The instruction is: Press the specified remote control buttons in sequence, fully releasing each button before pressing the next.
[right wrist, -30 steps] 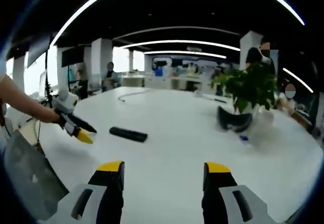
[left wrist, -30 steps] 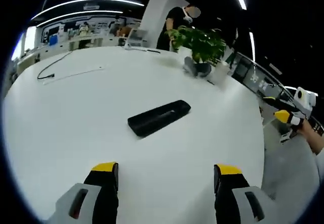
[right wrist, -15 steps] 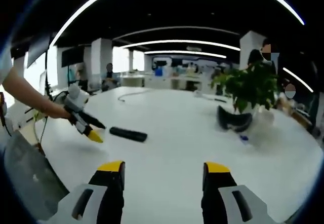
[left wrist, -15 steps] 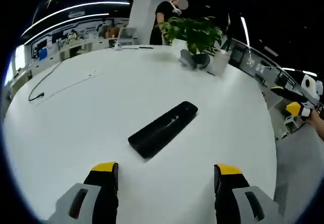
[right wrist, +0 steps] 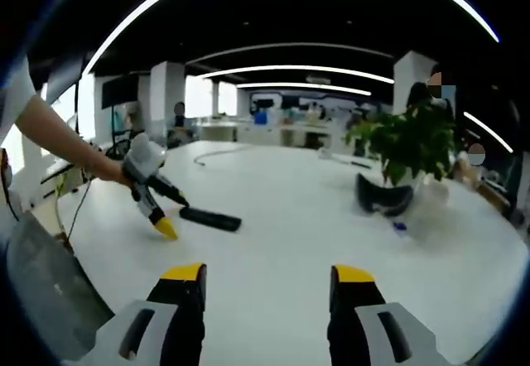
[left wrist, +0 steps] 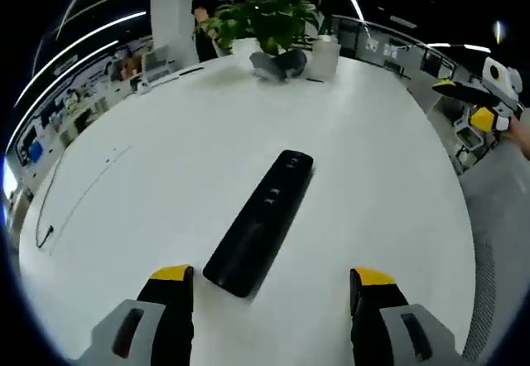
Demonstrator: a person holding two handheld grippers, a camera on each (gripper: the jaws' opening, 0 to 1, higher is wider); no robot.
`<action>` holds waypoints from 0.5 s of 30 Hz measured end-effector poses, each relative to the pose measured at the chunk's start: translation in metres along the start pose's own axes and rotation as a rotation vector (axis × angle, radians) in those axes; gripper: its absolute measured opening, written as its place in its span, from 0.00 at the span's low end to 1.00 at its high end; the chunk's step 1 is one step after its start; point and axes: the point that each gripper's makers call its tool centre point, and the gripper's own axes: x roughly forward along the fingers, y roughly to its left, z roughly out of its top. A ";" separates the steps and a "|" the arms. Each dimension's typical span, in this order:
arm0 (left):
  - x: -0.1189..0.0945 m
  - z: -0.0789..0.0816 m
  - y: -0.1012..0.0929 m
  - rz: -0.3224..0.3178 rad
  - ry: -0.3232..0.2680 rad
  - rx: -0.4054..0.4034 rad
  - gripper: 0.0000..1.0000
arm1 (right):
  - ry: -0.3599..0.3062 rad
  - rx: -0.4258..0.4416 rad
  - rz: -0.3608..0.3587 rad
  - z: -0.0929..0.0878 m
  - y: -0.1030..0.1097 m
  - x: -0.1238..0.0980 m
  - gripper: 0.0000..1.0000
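My left gripper (left wrist: 272, 281) hangs just above the white surface (left wrist: 149, 184) with its yellow-tipped fingers (left wrist: 171, 276) spread wide and nothing between them. The black remote control (left wrist: 260, 220) lies flat on the surface just ahead of them, its near end between my two fingertips and its far end angled away to the right, small buttons visible along its top. In the right gripper view, my left gripper (right wrist: 161, 217) points down beside the left end of the remote control (right wrist: 210, 218), just beside it; I cannot tell whether they touch. My right gripper (right wrist: 267, 275) is held well back from it, over the near part of the surface (right wrist: 298, 233), fingers (right wrist: 354, 276) likewise wide and holding nothing. At the far right stand a potted plant (right wrist: 408, 146) and a dark headset (right wrist: 383, 196).
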 end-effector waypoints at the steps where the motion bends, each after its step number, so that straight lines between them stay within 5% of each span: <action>1: 0.000 0.001 0.001 -0.015 0.009 0.026 0.79 | 0.001 0.002 0.001 0.000 0.000 0.000 0.58; 8: 0.006 0.012 -0.004 -0.122 0.088 0.231 0.71 | 0.003 0.004 0.003 -0.001 0.000 0.001 0.57; 15: 0.010 0.016 -0.005 -0.193 0.129 0.275 0.49 | 0.008 0.001 0.005 -0.001 0.000 0.001 0.55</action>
